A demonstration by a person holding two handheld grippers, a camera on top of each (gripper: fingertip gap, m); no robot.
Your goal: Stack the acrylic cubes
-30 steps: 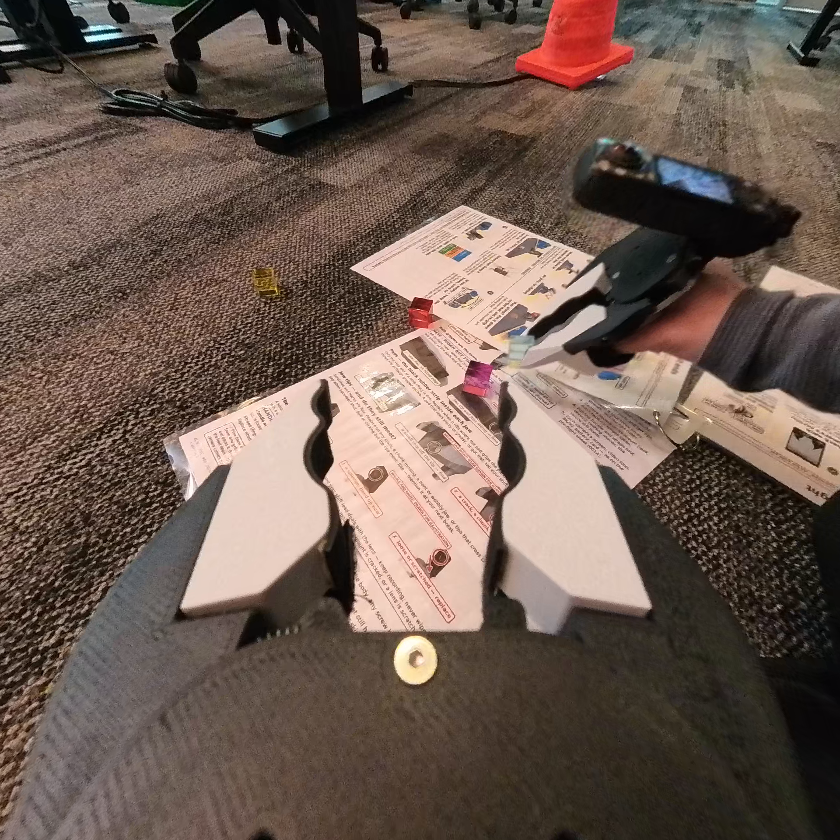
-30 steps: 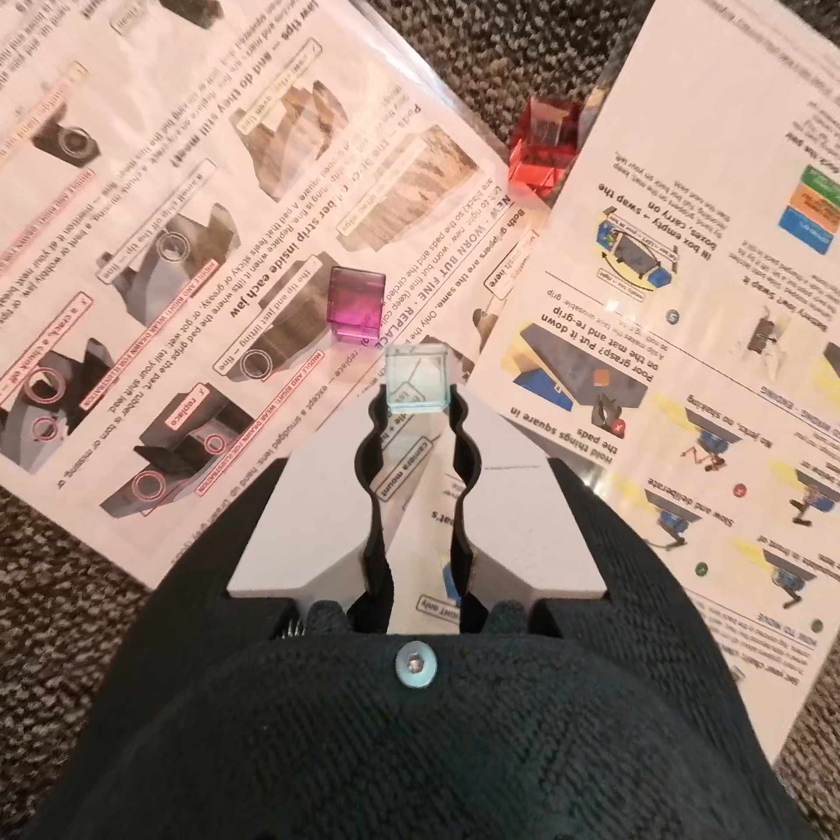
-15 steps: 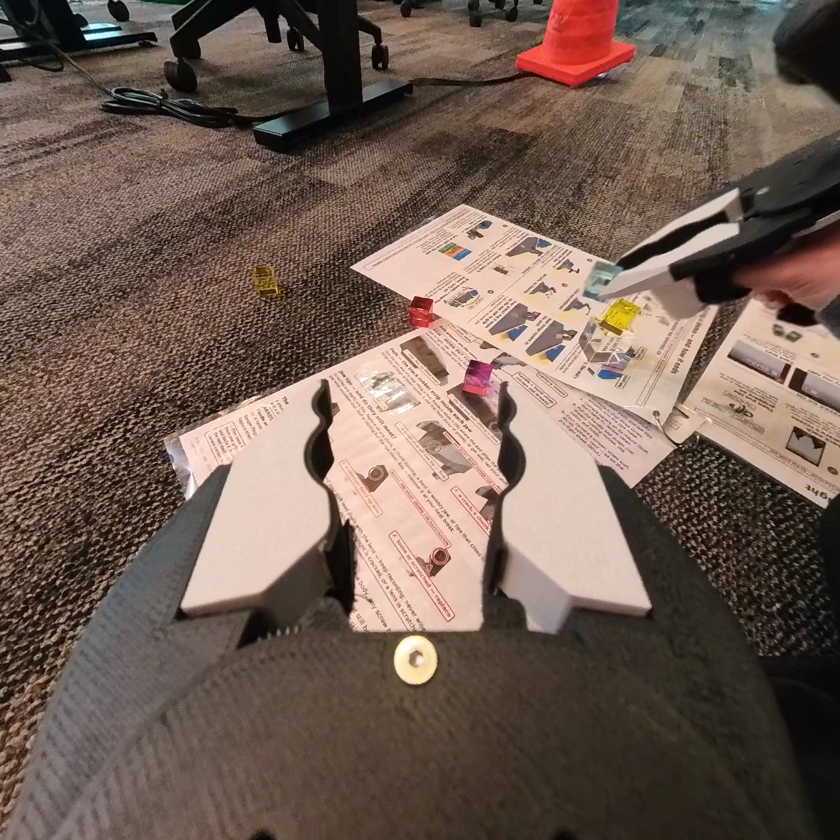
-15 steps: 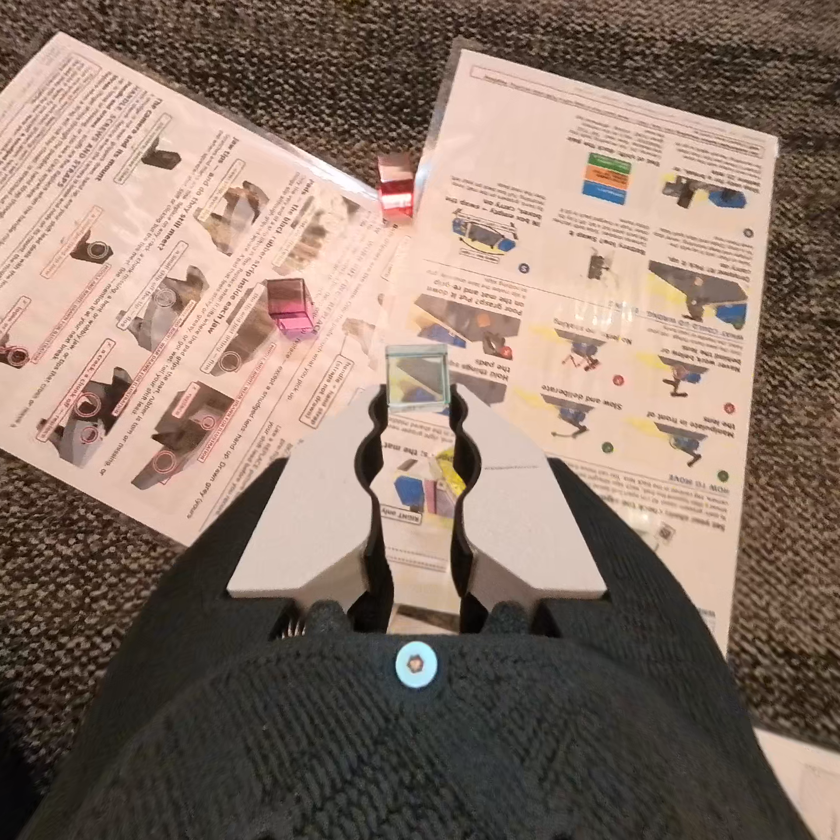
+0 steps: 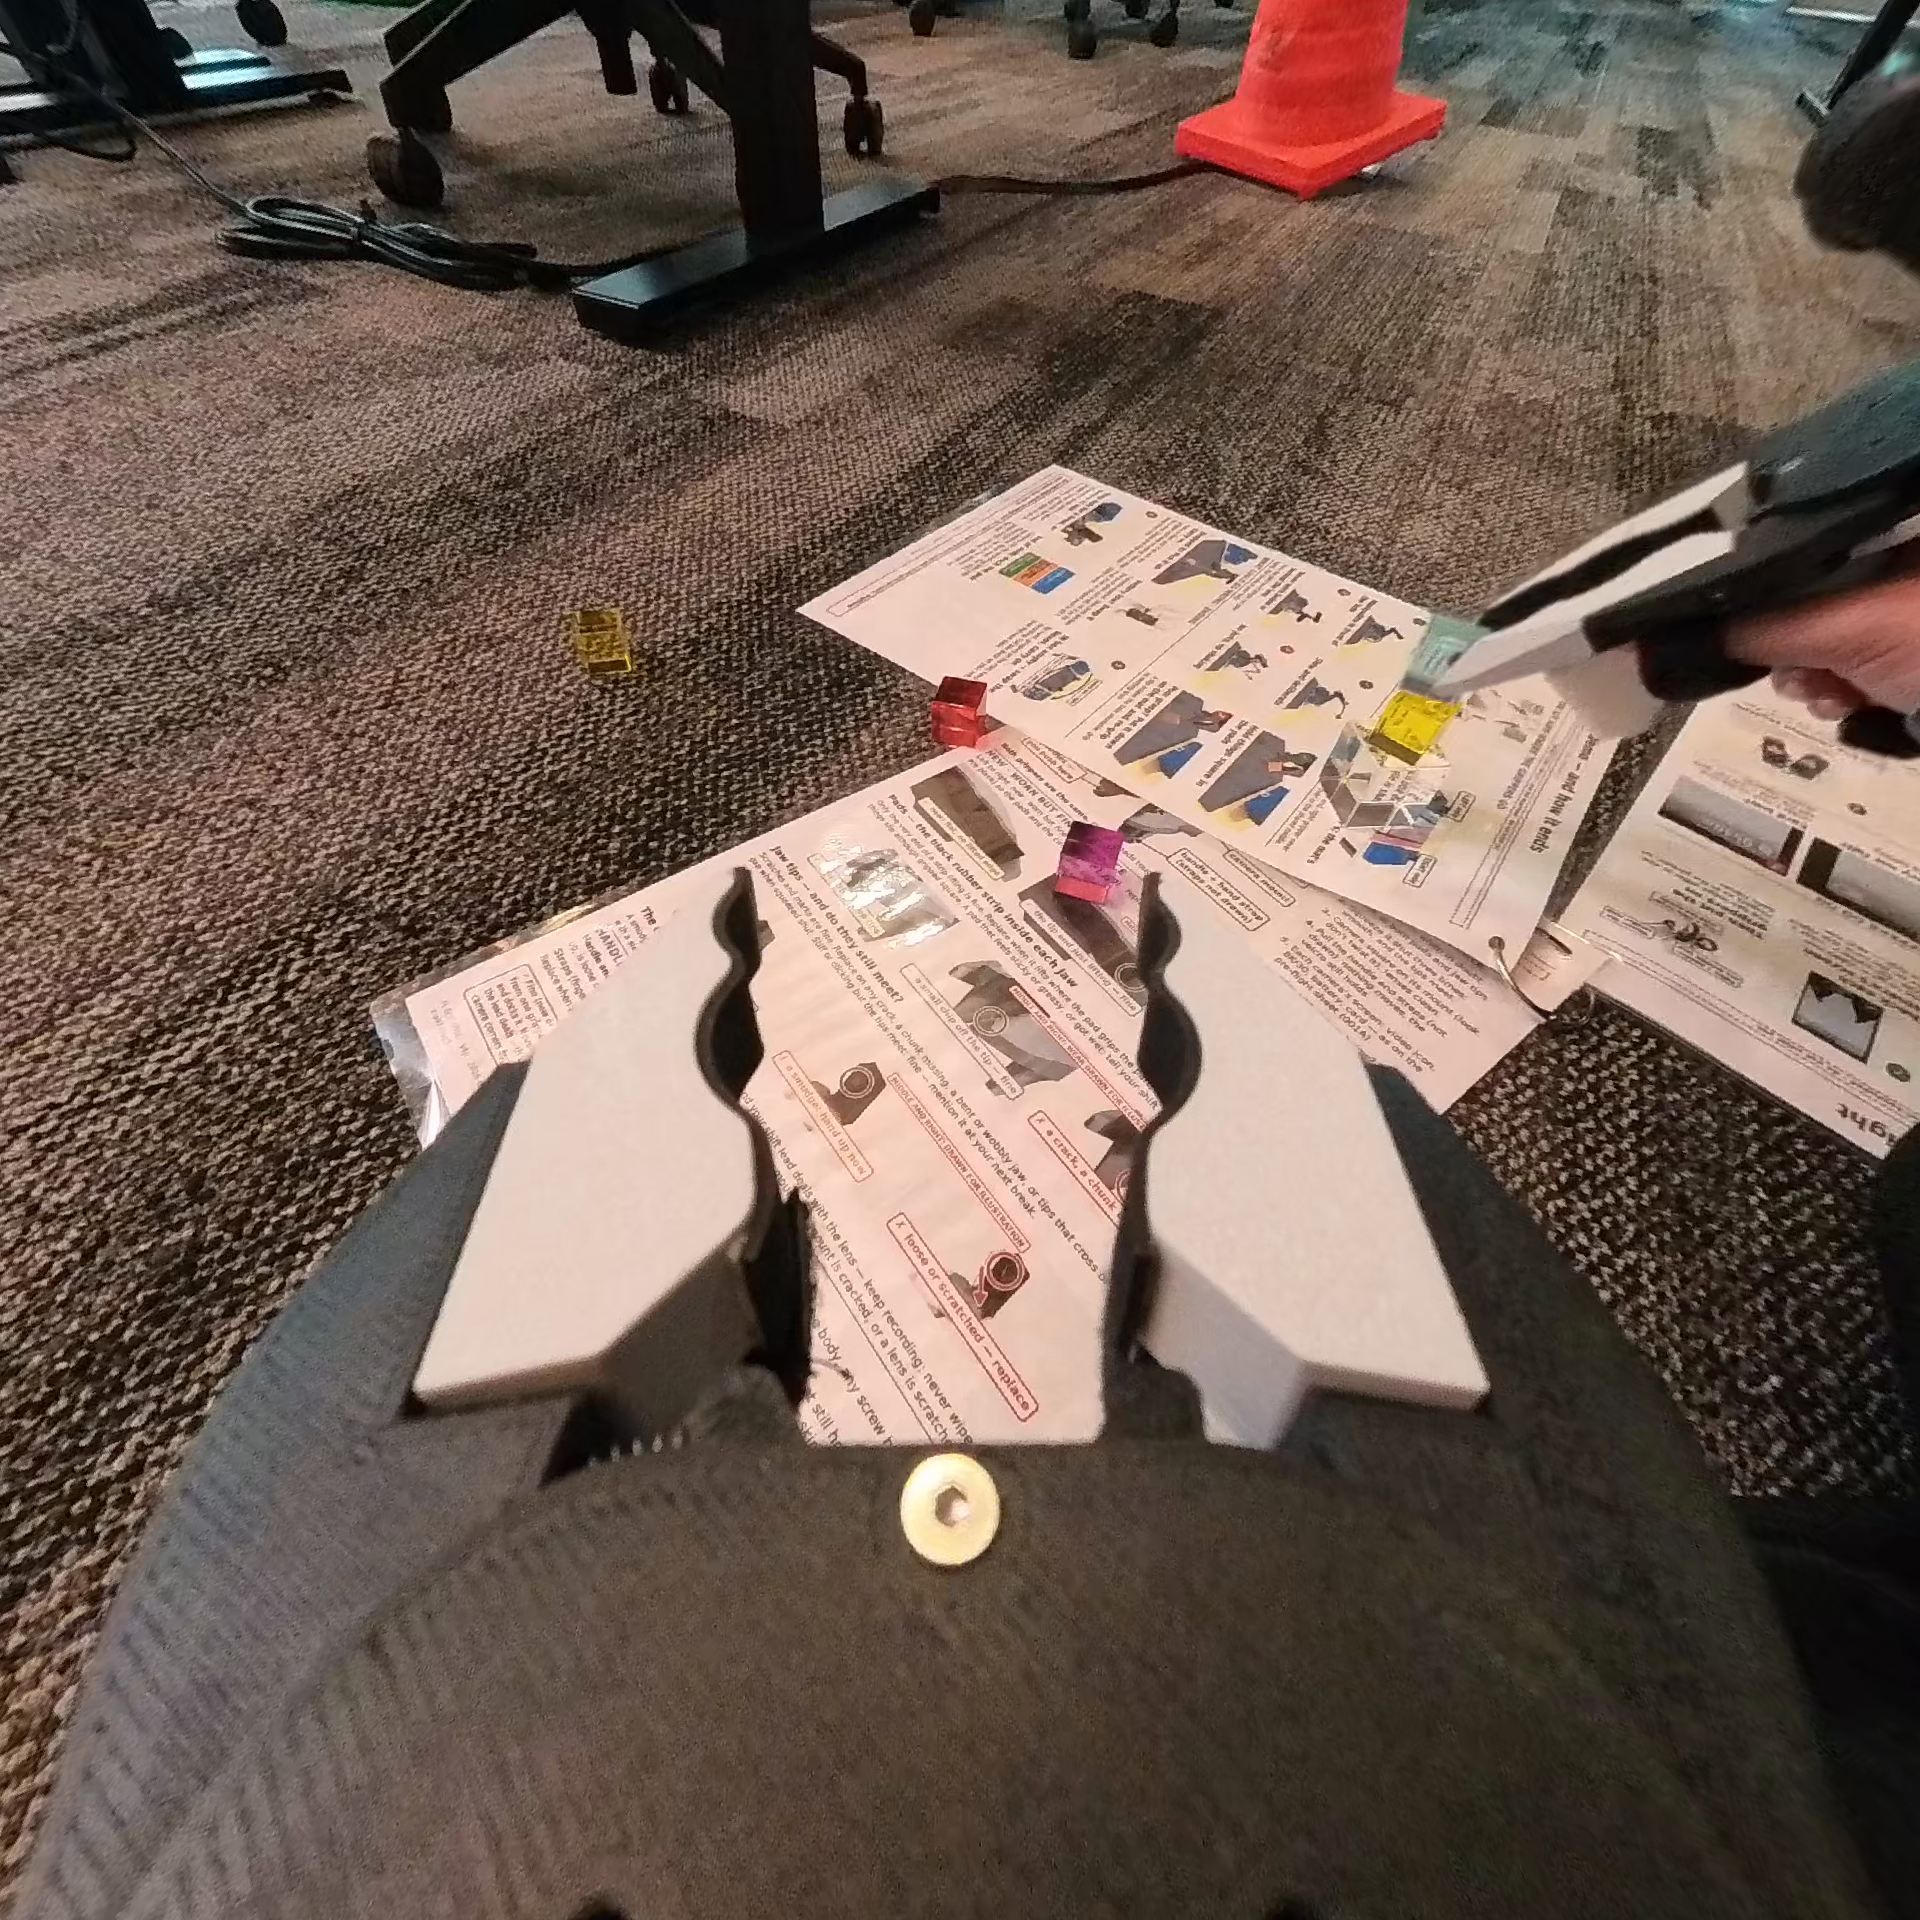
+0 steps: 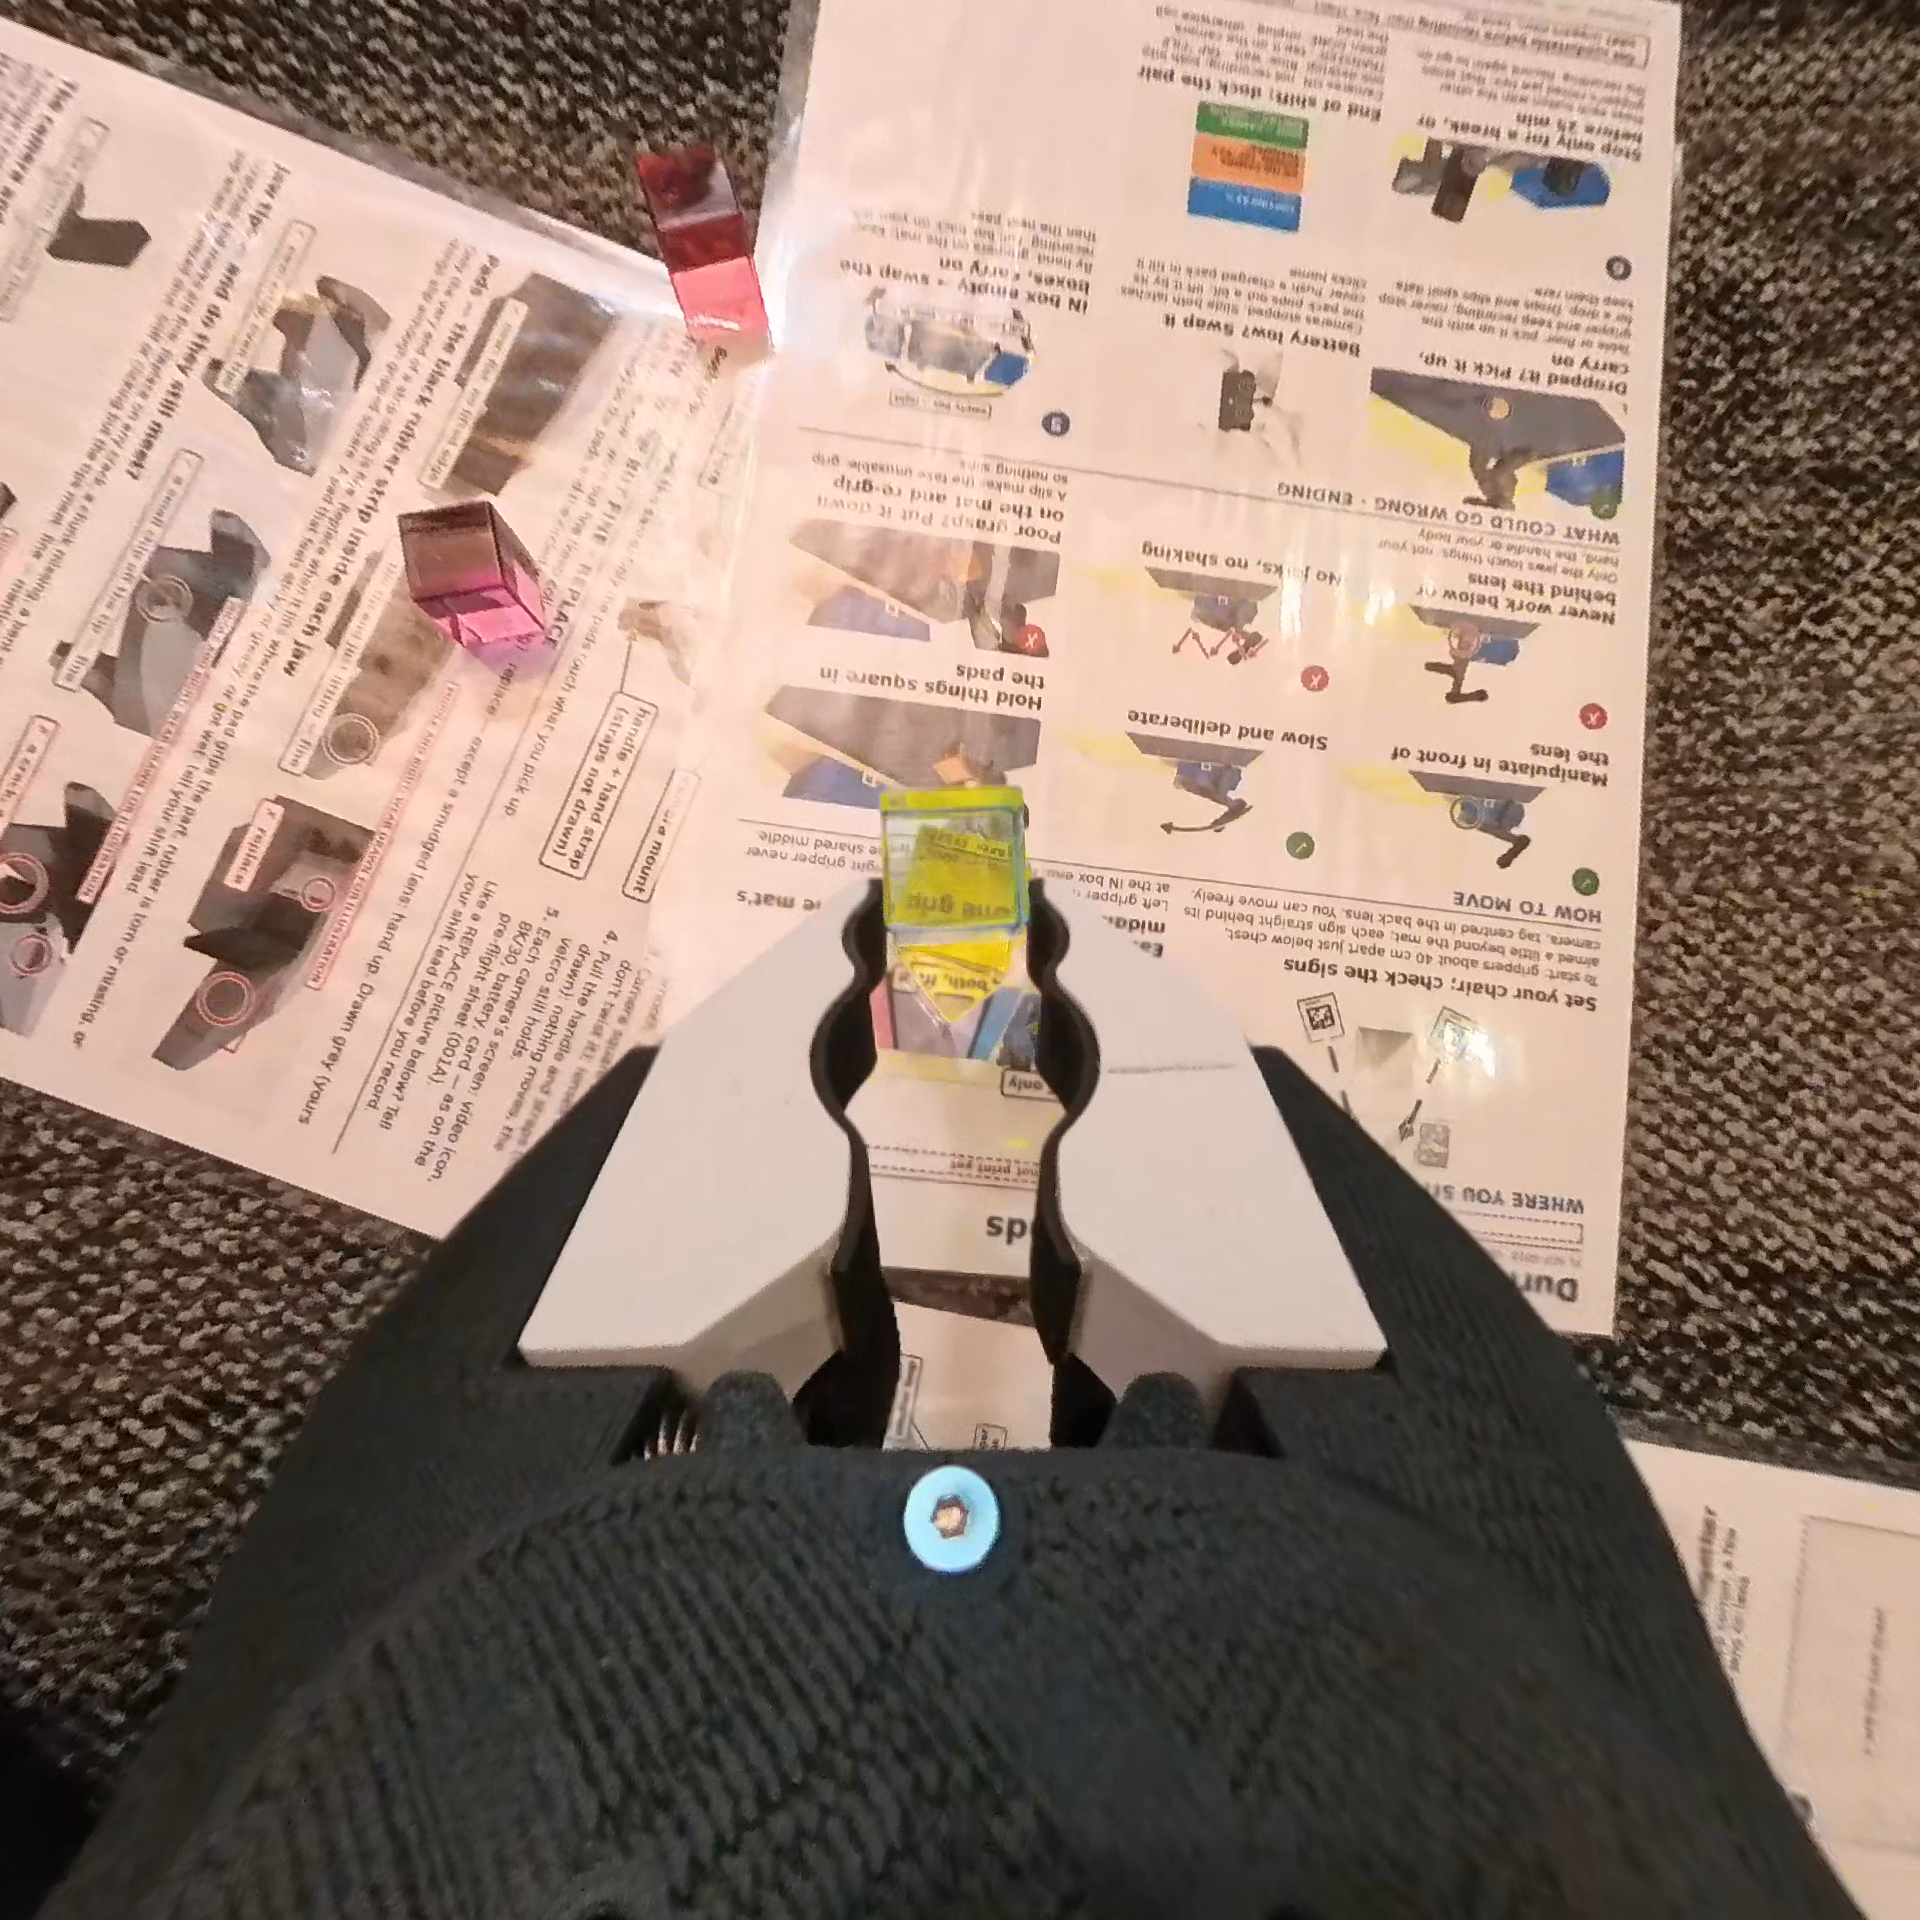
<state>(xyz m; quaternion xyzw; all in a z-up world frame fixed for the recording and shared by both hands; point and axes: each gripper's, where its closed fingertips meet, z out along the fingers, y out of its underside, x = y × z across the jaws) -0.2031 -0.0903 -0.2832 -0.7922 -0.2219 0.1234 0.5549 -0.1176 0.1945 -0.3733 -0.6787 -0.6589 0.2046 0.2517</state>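
Far left: a small translucent yellow cube (image 5: 601,646) lay alone on the grey carpet (image 5: 312,520).
Left gripper (image 5: 945,904): fingers stood spread, bare, above a laminated printed sheet (image 5: 852,1091); a translucent magenta cube (image 5: 1087,860) sat near its right tip.
Right gripper (image 6: 951,914): pads pinched a clear, pale-teal cube (image 6: 954,868), apparently just above a second yellow cube (image 5: 1411,727).

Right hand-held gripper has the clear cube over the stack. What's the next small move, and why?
Probably ease it straight down. The right hand-held gripper pinches the clear cube just above the yellow cube, which sits on a larger clear block. The yellow shows through it, so they look lined up but apart.
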